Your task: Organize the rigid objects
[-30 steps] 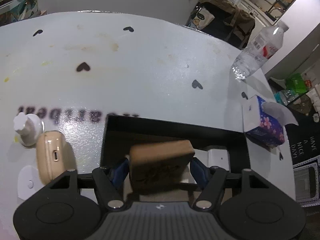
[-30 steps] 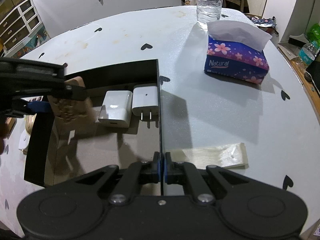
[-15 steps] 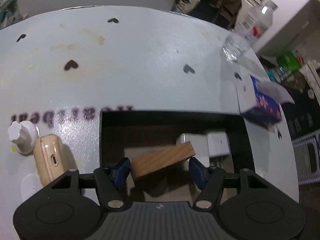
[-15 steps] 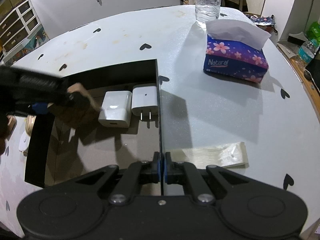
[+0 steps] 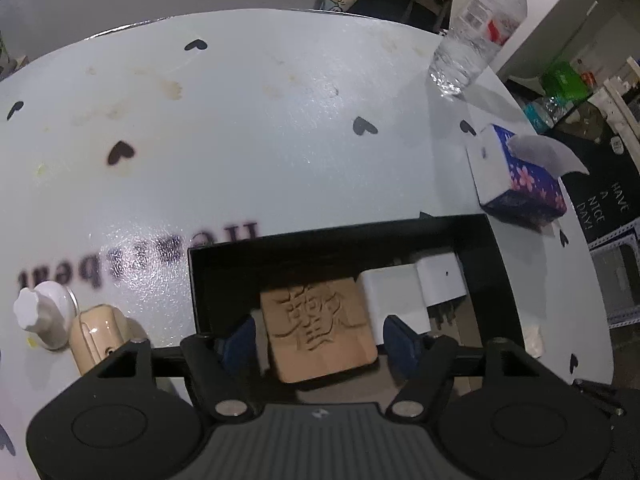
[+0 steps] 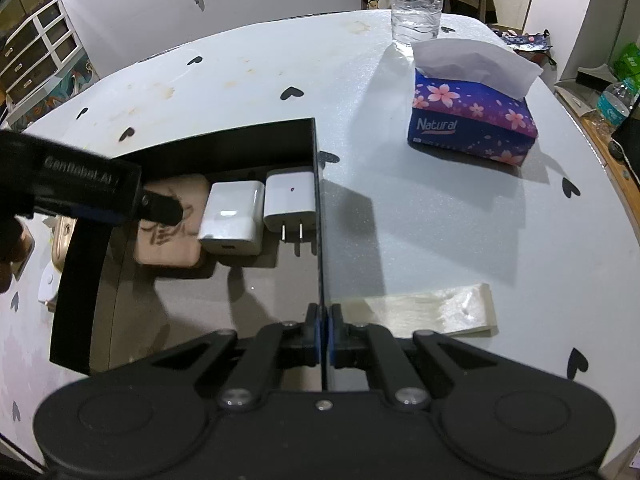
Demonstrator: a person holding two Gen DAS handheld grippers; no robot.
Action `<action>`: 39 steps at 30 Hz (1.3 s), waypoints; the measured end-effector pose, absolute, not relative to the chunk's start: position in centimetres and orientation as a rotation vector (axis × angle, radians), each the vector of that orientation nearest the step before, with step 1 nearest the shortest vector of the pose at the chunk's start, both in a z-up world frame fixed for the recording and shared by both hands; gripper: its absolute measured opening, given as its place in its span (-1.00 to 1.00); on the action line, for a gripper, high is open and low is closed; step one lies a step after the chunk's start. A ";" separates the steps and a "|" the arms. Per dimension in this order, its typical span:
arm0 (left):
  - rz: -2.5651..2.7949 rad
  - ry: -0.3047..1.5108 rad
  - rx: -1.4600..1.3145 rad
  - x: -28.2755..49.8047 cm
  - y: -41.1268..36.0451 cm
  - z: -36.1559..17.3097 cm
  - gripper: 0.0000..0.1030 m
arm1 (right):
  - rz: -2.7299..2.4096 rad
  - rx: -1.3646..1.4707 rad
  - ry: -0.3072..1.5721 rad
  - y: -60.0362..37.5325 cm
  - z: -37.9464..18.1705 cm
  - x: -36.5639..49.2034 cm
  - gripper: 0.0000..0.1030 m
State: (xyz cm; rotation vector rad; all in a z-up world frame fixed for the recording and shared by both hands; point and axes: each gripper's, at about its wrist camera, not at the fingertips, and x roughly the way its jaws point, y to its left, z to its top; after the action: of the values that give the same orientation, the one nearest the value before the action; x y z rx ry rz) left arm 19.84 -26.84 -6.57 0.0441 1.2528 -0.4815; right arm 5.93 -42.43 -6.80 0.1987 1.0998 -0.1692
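A carved wooden block (image 5: 319,329) lies flat in the black box (image 5: 320,240), next to two white chargers (image 5: 394,300). My left gripper (image 5: 319,342) is open, its blue pads a little clear of the block's sides. In the right wrist view the block (image 6: 168,232) lies left of the chargers (image 6: 234,222), partly hidden by the left gripper. My right gripper (image 6: 324,330) is shut on the box's right wall (image 6: 318,216).
A beige earbud case (image 5: 96,336) and a white knob (image 5: 40,316) lie left of the box. A tissue box (image 6: 472,120) and a water bottle (image 6: 416,4) stand at the far right. A pale strip (image 6: 424,312) lies by my right gripper.
The wooden block went from tilted in my left gripper to lying flat on the box floor. The left jaws have opened off it. The right gripper has not moved.
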 end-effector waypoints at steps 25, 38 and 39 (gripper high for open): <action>-0.561 1.171 0.073 15.0 -26.3 -2.2 0.95 | -0.170 0.185 1.101 -42.3 -6.7 6.0 -0.92; -0.491 1.098 0.032 13.8 -22.6 -0.9 0.99 | -0.173 0.180 1.100 -42.2 -6.7 6.0 -0.93; -0.476 1.091 0.029 13.8 -22.2 -0.9 0.99 | -0.173 0.179 1.100 -42.2 -6.7 6.0 -0.93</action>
State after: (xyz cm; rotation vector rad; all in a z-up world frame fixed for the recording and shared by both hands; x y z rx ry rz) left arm 13.80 -22.16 -0.91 0.0287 1.0911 -0.4759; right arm 5.99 -42.25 -6.70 0.1790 1.1001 -0.1729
